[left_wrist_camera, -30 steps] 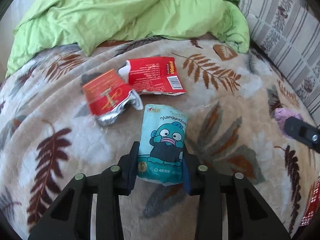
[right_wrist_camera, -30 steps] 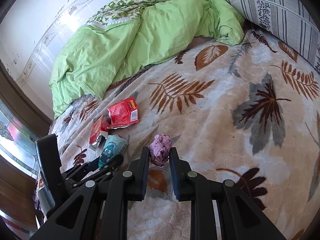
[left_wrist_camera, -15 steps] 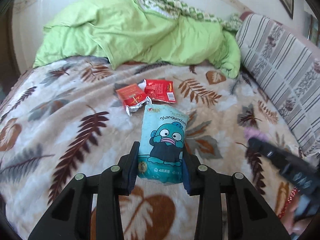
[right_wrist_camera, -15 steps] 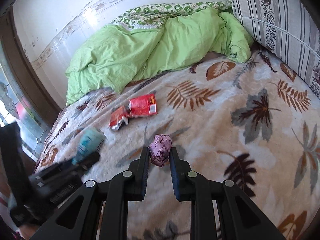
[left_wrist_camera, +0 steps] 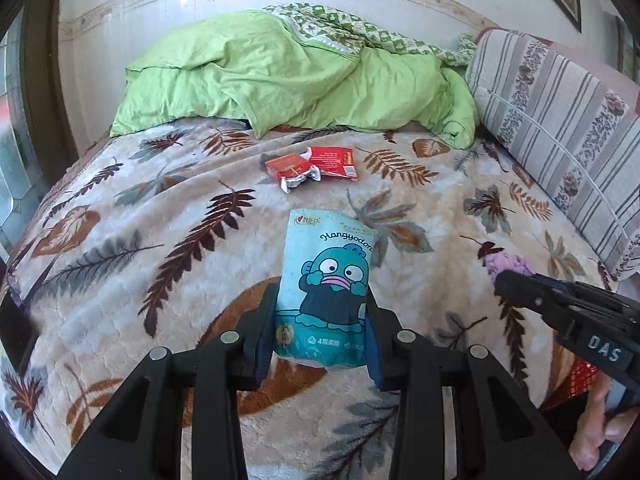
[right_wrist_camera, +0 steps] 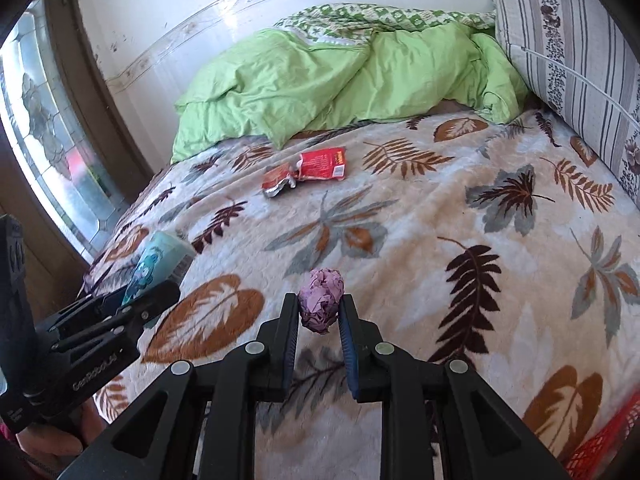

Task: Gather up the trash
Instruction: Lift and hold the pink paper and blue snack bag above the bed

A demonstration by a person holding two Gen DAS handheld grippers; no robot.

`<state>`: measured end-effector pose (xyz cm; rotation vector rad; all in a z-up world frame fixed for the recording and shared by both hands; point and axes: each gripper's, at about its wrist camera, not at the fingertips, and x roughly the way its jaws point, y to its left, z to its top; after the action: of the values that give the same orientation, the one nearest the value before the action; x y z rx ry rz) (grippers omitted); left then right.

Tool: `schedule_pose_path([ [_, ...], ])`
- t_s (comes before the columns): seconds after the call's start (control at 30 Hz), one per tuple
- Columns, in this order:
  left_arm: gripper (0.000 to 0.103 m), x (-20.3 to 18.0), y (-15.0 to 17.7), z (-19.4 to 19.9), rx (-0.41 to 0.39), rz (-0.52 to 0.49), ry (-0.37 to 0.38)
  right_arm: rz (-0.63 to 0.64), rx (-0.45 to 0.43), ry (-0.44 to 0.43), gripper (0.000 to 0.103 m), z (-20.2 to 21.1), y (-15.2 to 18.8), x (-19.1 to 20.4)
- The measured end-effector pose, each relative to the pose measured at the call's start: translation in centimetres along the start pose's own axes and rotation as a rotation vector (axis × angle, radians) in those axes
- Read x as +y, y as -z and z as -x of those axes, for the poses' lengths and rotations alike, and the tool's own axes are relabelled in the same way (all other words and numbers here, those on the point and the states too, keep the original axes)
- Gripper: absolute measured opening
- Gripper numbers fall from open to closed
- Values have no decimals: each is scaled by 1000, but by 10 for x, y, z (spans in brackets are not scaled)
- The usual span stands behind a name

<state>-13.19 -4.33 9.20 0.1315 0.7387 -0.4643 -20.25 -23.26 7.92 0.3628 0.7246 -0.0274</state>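
Both hands are loaded! The left gripper (left_wrist_camera: 322, 324) has its fingers closed snug on the teal tissue packet (left_wrist_camera: 326, 280), pinching only the lower end, so most of the packet stands out beyond the fingertips above the bed (left_wrist_camera: 120, 240). The right gripper (right_wrist_camera: 319, 316) is clamped narrow on the purple paper wad (right_wrist_camera: 321, 300), which sits right between the tips, bulging a little past them.

Far ahead of both sets of fingers, two red snack wrappers (left_wrist_camera: 316, 163) lie side by side, touching, on the leaf-print blanket, just short of the green duvet (left_wrist_camera: 300, 76). Those are not yet collected.

A red mesh basket (right_wrist_camera: 600, 452) peeks in low, to the right of the right fingers; that looks like the drop spot, though only a corner shows.

Now the risks: the packet is soft and held low, so a quick swing could let it flop or slide out of the pads. The wad is crumpled and springy, and if the squeeze eases it may pop free onto the blanket. The two grippers are also close together, so crossing paths toward the basket could knock one load loose
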Motion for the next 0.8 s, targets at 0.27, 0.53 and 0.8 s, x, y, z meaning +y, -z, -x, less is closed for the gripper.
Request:
schedule_pose_path([
  [0.27,36,14,5,-19,23,32,-24,-20,29,-2,21,-15,0,-6],
  [0.53,37,5,4,-30,17,-27,-40,14,42,5,21,-28,0,1],
  [0.8,38,-1,5,-28,-6,-80,-75,15,51,-9,21,-33,0,5],
])
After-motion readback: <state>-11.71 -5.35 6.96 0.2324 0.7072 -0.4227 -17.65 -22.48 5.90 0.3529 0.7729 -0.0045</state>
